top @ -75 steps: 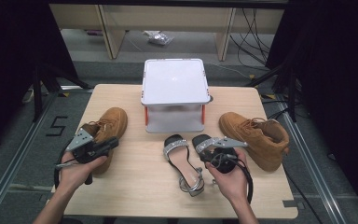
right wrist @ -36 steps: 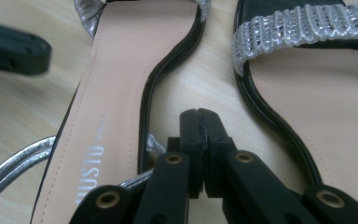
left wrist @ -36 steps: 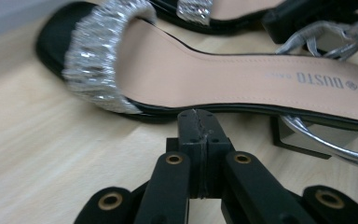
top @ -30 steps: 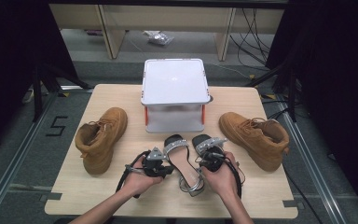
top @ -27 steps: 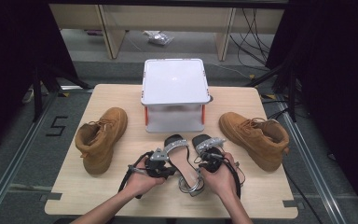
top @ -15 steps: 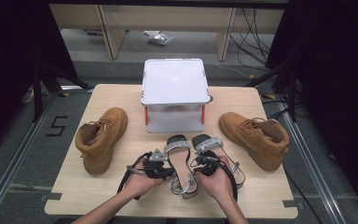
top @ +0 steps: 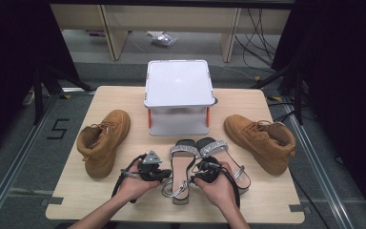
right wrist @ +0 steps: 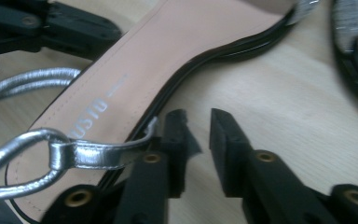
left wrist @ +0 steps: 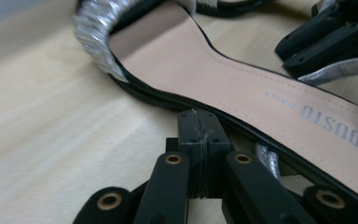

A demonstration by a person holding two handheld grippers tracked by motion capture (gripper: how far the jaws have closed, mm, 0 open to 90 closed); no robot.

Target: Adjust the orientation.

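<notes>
Silver-strapped, the tan-insoled black sandal (top: 180,168) lies flat on the pale wooden table (top: 76,200) just beside its twin sandal (top: 224,160), in front of the white lidded plastic box (top: 178,98), and its loose ankle strap (right wrist: 51,149) could, I judge, snag a jaw and drag it out of line. Closed on nothing, the left gripper (left wrist: 199,140) sits at the sole's edge. Earlier frames being given, the right gripper (right wrist: 198,140) has just been opening: its jaws stand slightly apart and empty, 1 beside the strap.
</notes>
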